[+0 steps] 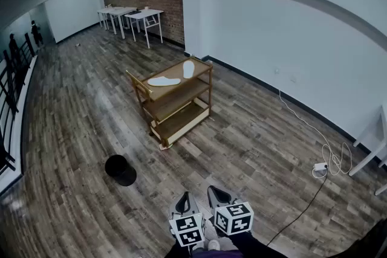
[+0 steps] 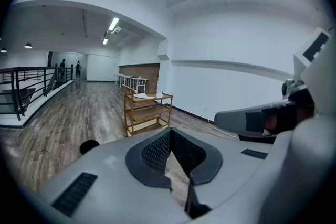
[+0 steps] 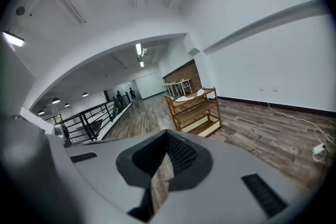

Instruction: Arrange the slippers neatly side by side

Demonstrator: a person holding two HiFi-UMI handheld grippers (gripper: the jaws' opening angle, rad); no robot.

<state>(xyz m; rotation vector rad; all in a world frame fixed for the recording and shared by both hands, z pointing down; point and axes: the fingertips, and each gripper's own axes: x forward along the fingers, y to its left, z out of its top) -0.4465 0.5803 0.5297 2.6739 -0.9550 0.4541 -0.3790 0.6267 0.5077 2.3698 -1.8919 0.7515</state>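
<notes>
Two white slippers lie on the top shelf of a wooden rack (image 1: 204,89) in the middle of the room. One slipper (image 1: 164,81) lies crosswise at the left, and the other slipper (image 1: 188,69) lies at an angle to its right, apart from it. Both show small in the left gripper view as the slippers (image 2: 144,95) and in the right gripper view as the slippers (image 3: 185,98). My left gripper (image 1: 184,197) and right gripper (image 1: 216,193) hang side by side low over the floor, well short of the rack. Both are shut and hold nothing: left gripper (image 2: 169,132), right gripper (image 3: 168,136).
A black round object (image 1: 120,170) sits on the wooden floor left of my grippers. A white cable with a power strip (image 1: 320,170) trails along the right wall. White tables (image 1: 130,14) stand at the far brick wall, and a black railing (image 1: 8,99) runs along the left.
</notes>
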